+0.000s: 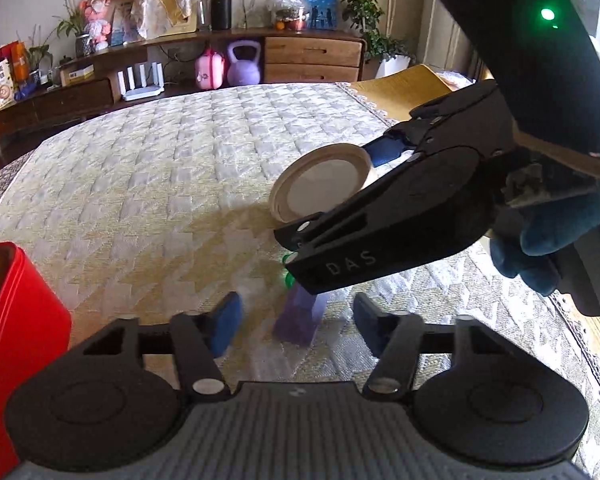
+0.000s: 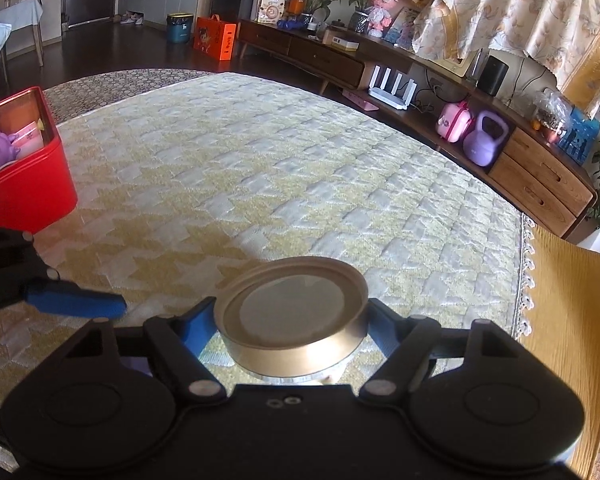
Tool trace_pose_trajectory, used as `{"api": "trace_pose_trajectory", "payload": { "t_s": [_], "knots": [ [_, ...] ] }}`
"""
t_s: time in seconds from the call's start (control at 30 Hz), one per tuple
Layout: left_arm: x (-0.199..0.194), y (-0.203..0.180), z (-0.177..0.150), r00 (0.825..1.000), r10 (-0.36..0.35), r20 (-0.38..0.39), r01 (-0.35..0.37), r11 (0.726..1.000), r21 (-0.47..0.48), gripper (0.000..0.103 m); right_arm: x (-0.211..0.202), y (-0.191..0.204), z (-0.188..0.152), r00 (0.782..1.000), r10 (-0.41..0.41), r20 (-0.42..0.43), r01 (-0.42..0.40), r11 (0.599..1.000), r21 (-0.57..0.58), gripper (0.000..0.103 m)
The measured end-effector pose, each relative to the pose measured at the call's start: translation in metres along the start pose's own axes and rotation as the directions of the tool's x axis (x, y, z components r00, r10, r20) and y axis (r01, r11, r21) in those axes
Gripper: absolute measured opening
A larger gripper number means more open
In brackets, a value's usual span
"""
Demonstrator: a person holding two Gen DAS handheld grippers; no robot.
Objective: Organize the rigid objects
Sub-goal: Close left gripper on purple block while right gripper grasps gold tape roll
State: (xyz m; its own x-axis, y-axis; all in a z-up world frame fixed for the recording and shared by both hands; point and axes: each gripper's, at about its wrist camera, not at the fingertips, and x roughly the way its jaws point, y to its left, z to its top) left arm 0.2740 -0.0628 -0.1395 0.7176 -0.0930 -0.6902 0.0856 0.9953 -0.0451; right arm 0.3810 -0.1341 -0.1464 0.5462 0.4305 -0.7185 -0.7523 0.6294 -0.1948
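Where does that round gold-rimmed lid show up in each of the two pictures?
Left wrist view: the lid sits right of centre, tilted, between the fingers of the right hand-held gripper.
Right wrist view: the lid is low in the middle, between that hand-held gripper's blue fingers.
Shared landmark: the red box at the left edge of both pictures.

Quilted cloth-covered table (image 2: 260, 168), red box (image 2: 28, 196), purple block (image 1: 300, 318)
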Motion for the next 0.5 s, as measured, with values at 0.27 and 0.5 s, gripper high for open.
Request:
{"api": "trace_pose_trajectory", "payload": {
  "t_s": [0.27, 0.5],
  "knots": [
    [0.000, -0.001, 0.001, 1.000, -0.009, 0.006, 0.009, 1.000, 0.015, 0.023, -0.002, 0.001, -0.002, 1.000, -0.014, 0.015, 0.013, 0.999, 0.033, 0.078],
    [-0.001, 0.000, 0.001, 1.000, -0.010, 0.000, 0.010, 1.000, 0.015, 0.021, -0.011, 0.000, -0.008, 0.999, -0.035, 0.036, 0.030, 0.992, 0.123, 0.078]
  ]
}}
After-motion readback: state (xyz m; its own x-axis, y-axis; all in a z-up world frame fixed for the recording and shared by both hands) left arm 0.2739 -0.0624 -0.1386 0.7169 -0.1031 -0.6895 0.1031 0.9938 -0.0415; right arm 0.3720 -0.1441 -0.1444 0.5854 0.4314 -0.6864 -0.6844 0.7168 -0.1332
